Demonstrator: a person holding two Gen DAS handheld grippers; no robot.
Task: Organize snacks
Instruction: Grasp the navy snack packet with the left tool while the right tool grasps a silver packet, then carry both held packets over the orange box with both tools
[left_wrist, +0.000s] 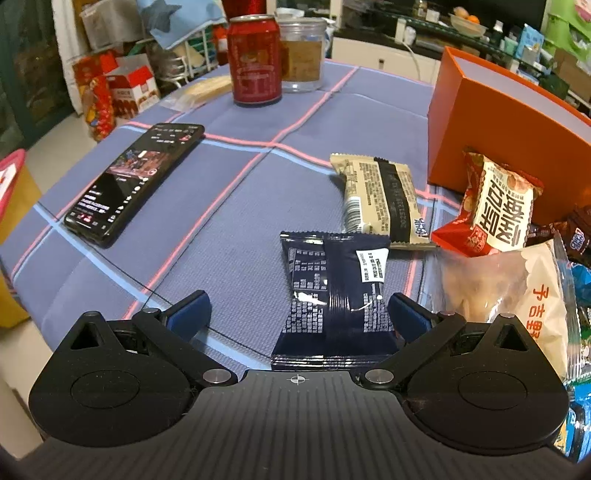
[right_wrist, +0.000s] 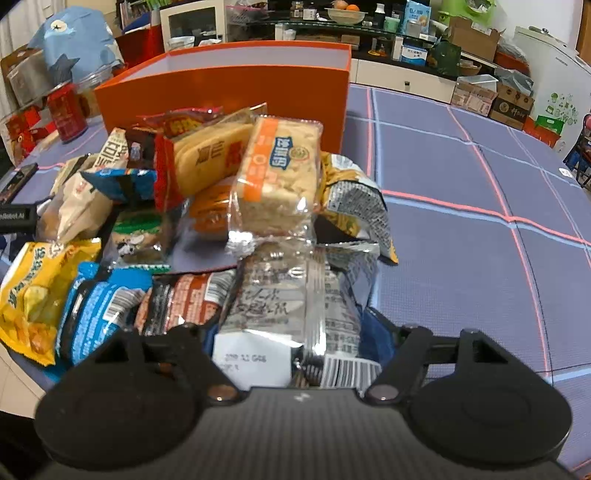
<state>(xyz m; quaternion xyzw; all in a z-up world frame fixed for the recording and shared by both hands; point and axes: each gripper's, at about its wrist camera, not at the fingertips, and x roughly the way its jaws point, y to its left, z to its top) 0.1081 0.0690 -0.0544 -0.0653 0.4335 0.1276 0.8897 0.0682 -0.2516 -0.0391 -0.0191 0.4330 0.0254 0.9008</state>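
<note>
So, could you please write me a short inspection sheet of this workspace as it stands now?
Surface: table under a blue checked cloth, flat, no spills seen.
Job's things: navy packet lies between the open fingers of the left gripper; beige packet behind it; snack pile in front of the orange box.
Clutter: phone with its screen lit, red can, clear jar.
Grippers: left open, not gripping; right gripper has a silver packet between its fingers, closure unclear.
Cables: thin dark line across the cloth near the left gripper.
Surroundings: crowded shelves and cardboard boxes.
</note>
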